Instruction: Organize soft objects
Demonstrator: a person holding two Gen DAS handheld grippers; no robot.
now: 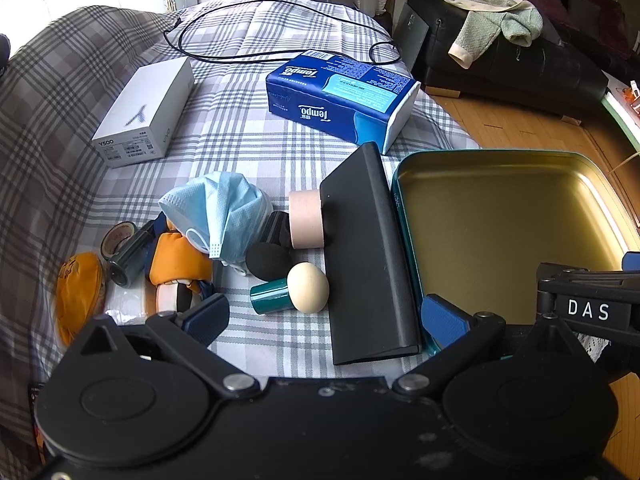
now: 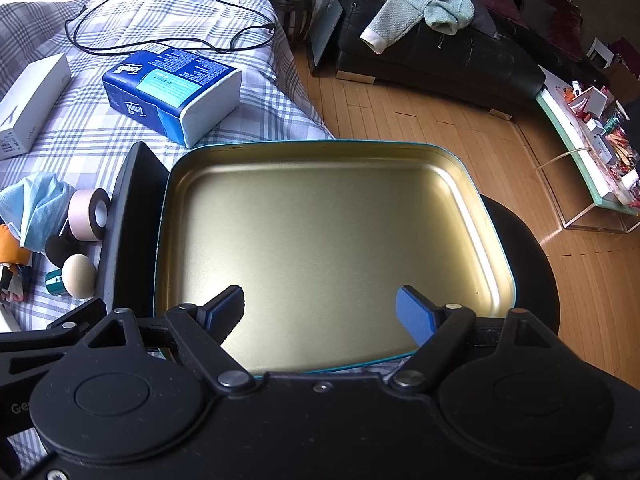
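Gaping left tongs point(image 1: 326, 316) above cream sponge puff point(image 1: 307, 287), right tongs point(image 2: 320, 314) released over gold tin point(image 2: 460, 168).

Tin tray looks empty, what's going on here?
Nothing is sorted yet. The tin tray holds nothing. Both handheld grippers are open and hold nothing: the right gripper is over the tray, the left gripper over the plaid cloth by the black lid. The soft items sit in a pile left of the lid: blue face mask, cream makeup sponge, black sponge, orange plush.
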